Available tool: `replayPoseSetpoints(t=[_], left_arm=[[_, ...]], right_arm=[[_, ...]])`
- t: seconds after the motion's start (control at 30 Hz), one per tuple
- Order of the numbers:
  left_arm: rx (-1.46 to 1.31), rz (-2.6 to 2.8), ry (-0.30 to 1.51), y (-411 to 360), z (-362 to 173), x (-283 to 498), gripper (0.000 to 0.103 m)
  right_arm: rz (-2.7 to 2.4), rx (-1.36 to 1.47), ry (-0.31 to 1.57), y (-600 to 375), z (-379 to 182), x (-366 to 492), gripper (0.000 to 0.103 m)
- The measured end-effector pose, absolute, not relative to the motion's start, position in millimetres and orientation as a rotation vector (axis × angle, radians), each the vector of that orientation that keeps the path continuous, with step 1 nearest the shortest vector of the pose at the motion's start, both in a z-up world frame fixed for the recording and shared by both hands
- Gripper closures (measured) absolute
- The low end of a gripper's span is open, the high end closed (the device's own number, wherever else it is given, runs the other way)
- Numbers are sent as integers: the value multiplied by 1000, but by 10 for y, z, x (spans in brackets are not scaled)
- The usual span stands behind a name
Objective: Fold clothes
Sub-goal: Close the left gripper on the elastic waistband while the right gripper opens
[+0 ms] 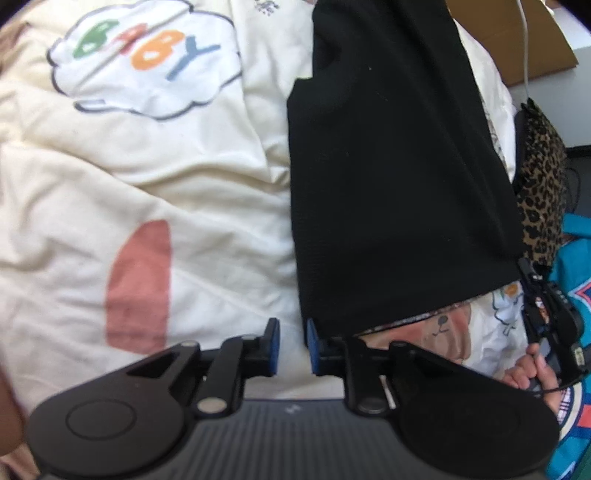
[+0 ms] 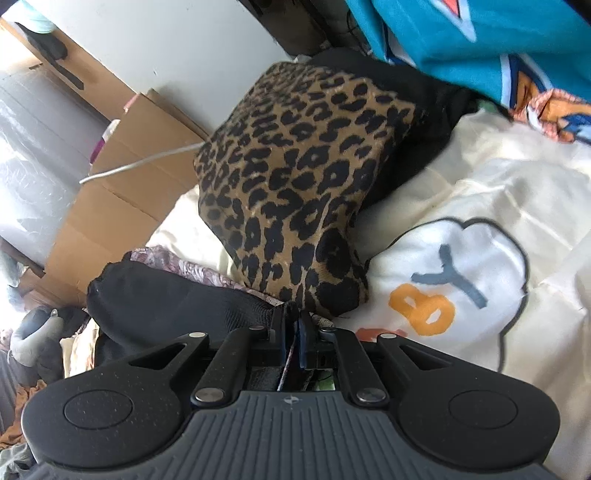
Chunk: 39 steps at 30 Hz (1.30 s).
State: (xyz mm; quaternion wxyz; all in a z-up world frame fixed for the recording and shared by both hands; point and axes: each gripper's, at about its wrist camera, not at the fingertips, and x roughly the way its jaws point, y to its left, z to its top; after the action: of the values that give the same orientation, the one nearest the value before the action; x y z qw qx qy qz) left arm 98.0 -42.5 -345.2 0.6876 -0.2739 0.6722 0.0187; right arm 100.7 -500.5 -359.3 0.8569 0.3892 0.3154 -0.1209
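Black, finely ribbed cloth fills the middle of the left wrist view: a dark garment point(image 1: 399, 177) folded into a long flat panel on a cream bedspread point(image 1: 184, 206), which is rumpled and printed with a cloud and coloured letters. The left hand-held gripper point(image 1: 291, 341), at the lower centre, is released, its blue pads parted just beside the garment's near corner; one pad seems to touch the hem, likely so the corner can be pinched for another fold. At the lower right edge of that view the right hand-held gripper point(image 1: 524, 266) holds the opposite corner, with a hand point(image 1: 532, 369) behind it. In the right wrist view this hand-held gripper point(image 2: 293, 325) is clenched on a bunched edge of the black cloth point(image 2: 177, 299), presumably to keep the panel taut and square. A leopard-print item point(image 2: 299, 177), soft and blocky, sits just beyond, with teal fabric point(image 2: 461, 33) at the upper right and cardboard point(image 2: 122, 184) at the left.
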Motion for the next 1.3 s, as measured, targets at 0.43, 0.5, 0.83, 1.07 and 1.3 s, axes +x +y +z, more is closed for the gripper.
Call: replayPoseSetpoints(t=[0.43, 0.5, 0.83, 1.07, 1.3], left_arm=[[-450, 7, 1306, -465, -2744, 2288, 77], [-431, -2, 1276, -507, -2657, 2523, 75], [-323, -45, 1208, -989, -2523, 3506, 66], [-318, -19, 1165, -1087, -2495, 4065, 60], [-282, 61, 1143, -1091, -2448, 4508, 60]], right_arm=[[-256, 783, 624, -5077, -3423, 817, 92], [-252, 775, 630, -5068, -3421, 821, 92], [-245, 731, 653, -5019, -3407, 843, 92], [-241, 710, 684, -4961, -3385, 871, 92], [-221, 702, 668, -4908, -3276, 895, 92]])
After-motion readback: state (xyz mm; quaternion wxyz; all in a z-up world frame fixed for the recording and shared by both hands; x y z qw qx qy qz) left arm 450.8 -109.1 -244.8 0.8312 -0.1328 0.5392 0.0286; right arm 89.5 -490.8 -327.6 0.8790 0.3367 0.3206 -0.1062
